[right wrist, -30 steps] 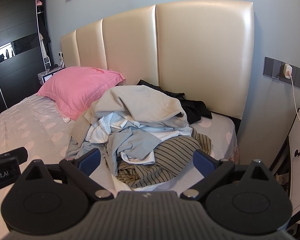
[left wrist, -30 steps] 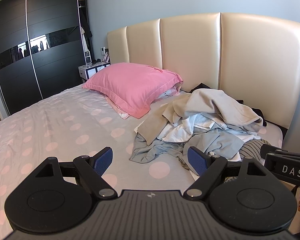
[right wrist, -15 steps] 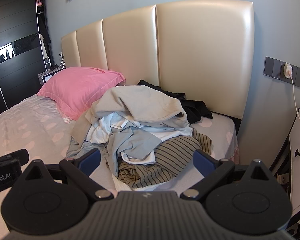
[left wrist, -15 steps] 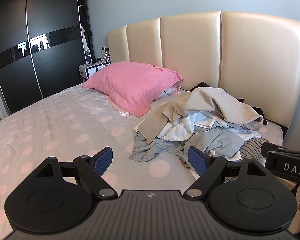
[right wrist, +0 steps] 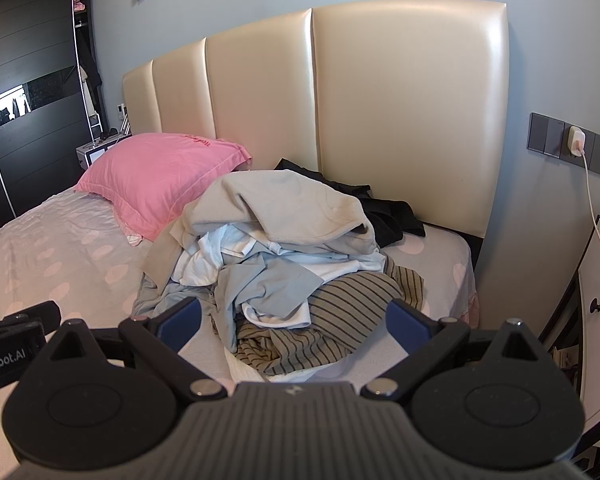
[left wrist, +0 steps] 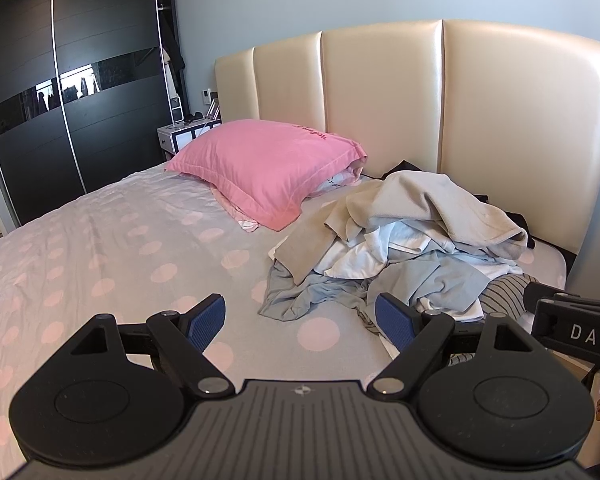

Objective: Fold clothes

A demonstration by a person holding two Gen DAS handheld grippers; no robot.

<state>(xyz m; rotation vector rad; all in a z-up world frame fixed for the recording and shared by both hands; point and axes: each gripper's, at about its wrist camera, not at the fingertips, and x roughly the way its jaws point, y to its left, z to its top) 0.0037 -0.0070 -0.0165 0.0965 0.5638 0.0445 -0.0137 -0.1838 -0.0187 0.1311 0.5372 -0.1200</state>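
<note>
Left wrist view shows barely any shift from a second ago: your left gripper [left wrist: 300, 318] hovers with its blue-padded fingers spread, empty, above the grey bedsheet dotted with pink [left wrist: 112, 248]. At ten o'clock lies the plump pink pillow [left wrist: 268, 172]; at one o'clock, the rumpled heap of beige, white, pale-blue and striped clothes [left wrist: 412, 248], just ahead of your right finger. Your right gripper [right wrist: 294, 320], fingers also spread, faces that heap at twelve o'clock. You've picked nothing, so folding hasn't begun.
</note>
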